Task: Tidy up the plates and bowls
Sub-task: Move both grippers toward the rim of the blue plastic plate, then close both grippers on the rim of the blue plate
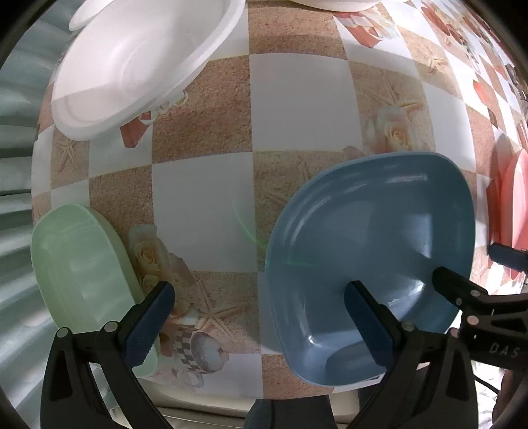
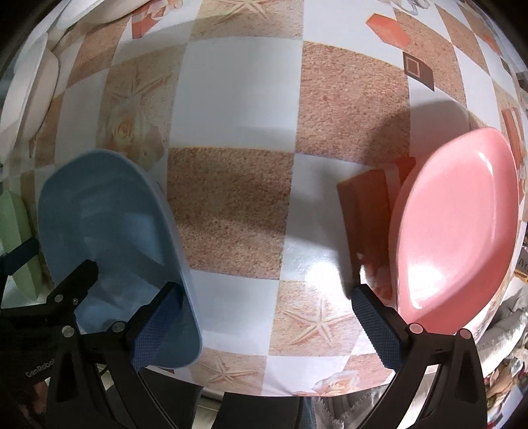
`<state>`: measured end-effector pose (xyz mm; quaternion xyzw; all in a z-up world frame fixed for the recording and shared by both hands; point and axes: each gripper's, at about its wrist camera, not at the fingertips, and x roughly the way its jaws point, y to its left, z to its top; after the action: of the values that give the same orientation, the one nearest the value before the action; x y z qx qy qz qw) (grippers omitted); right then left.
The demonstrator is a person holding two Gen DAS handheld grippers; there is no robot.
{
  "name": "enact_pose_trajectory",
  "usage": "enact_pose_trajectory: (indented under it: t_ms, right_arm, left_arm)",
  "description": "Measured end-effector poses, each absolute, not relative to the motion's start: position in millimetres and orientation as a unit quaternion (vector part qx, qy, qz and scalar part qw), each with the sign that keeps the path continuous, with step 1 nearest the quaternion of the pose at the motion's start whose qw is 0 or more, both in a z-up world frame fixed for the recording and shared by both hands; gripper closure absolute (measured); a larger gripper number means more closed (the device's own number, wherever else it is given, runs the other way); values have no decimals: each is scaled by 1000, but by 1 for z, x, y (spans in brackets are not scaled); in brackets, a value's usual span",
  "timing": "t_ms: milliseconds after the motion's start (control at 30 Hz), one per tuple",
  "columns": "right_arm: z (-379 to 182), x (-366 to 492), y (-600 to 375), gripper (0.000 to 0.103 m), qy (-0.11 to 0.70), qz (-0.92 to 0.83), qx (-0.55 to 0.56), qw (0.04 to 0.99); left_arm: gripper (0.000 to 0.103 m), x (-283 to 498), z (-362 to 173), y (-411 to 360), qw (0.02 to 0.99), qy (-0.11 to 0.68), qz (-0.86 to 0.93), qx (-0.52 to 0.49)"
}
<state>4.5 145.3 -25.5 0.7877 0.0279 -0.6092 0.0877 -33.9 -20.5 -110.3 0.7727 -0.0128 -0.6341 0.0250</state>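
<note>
Blue bowl sits on the checkered tablecloth near the front edge, between the two grippers. Left gripper spread wide, holding nothing; its right finger overlaps the blue bowl's hollow in the picture, can't tell if it touches; left finger overlaps the near end of a green bowl at the table's left edge. Right gripper also wide apart and empty, over bare cloth; its left finger lies across the blue bowl's right rim, contact unclear; right finger tip just beside a pink plate, which lies flat on the cloth at the right. Space between blue bowl and pink plate is only printed cloth (starfish, roses, brick-coloured blocks). Left view only: a large white plate at far left, overhanging the table edge, a second white rim cut off by the top of the frame, and the full green bowl. That view shows just a sliver of pink plate at the right border, plus the other gripper's black finger over the blue bowl's right rim. Right view only: the whole pink plate with glare on its glaze; the green bowl is reduced to a strip at the left edge, the white ware to a blurred patch upper left.
</note>
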Motion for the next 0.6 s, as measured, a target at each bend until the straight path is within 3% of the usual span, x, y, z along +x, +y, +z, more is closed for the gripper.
enact_pose_trajectory:
  t_ms: [167, 367, 600]
  right_arm:
    - [-29, 2, 145, 0, 31, -608, 789, 81]
    - [-29, -6, 140, 1, 31, -605, 791, 82]
    - [-14, 8, 122, 33, 48, -626, 768, 123]
  left_arm:
    - [0, -30, -118, -41, 27, 51, -631, 773]
    - [1, -43, -118, -54, 27, 52, -613, 788]
    - [16, -59, -100, -42, 6, 23, -622, 782]
